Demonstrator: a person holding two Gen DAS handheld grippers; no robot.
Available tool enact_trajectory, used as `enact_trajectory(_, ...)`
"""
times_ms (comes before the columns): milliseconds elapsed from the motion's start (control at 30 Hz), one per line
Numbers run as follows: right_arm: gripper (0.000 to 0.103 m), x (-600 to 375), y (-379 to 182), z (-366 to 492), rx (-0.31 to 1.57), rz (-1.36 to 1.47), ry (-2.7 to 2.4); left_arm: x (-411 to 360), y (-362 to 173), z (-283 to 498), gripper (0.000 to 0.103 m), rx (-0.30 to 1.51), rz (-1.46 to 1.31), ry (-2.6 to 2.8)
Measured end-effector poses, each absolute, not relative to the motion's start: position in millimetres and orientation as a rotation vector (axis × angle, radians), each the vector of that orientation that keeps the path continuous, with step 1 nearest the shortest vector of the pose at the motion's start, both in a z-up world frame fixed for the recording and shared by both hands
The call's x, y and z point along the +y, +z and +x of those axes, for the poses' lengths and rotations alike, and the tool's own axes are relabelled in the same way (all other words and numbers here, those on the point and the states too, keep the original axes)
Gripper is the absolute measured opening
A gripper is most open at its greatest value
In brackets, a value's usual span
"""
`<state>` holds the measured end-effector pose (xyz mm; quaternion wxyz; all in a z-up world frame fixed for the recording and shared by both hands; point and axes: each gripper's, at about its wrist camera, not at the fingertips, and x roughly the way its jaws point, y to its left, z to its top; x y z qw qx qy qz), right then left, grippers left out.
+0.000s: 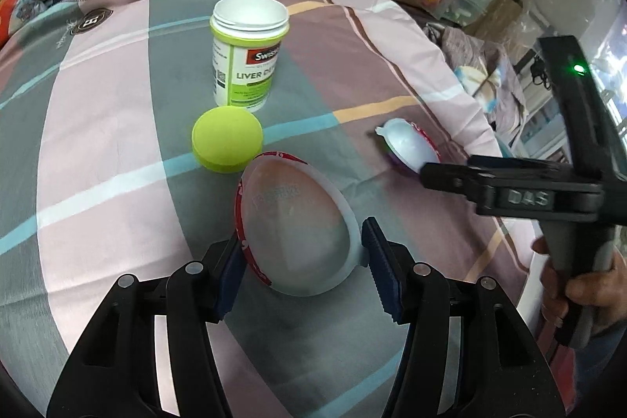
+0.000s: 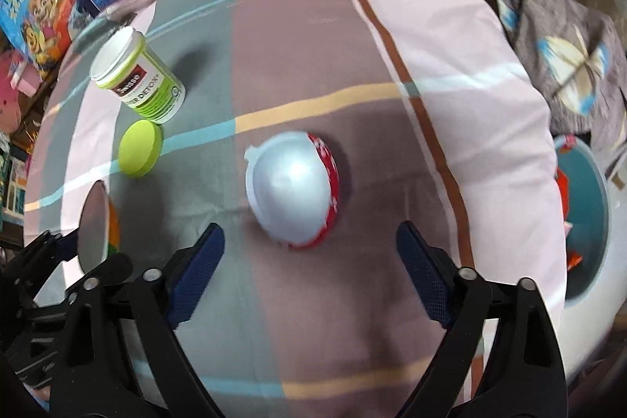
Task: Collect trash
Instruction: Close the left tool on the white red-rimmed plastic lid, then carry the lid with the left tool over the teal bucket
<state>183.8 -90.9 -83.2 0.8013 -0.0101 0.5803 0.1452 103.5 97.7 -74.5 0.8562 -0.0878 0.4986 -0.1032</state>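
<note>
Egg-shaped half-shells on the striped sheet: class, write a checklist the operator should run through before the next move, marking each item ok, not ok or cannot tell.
1. Left gripper closed on the near egg half-shell: ok, both pads touch its rim.
2. Shell lifted off the striped sheet: cannot tell.
3. Right gripper open: ok, jaws stand wide.
4. Second egg half-shell lined up between the right fingers: ok, slightly ahead of them.
5. Teal bin within view: ok, at the sheet's right edge.
6. Green lid and Swisse bottle clear of both grippers: ok.
</note>
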Motion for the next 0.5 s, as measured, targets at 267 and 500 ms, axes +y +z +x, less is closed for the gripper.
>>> enact_trajectory(267, 0.044, -83.4, -99.0, 199.9, 1.274, -0.001, 0.335, 107.4, -82.9, 113.3, 0.058, 1.077, -0.22, -0.214)
enact_trajectory(500, 0.044, -114.6, -81.6, 197.0, 1.242, 0.098, 0.328, 91.5, -77.9, 122.9, 0.058, 1.079, -0.186, -0.246)
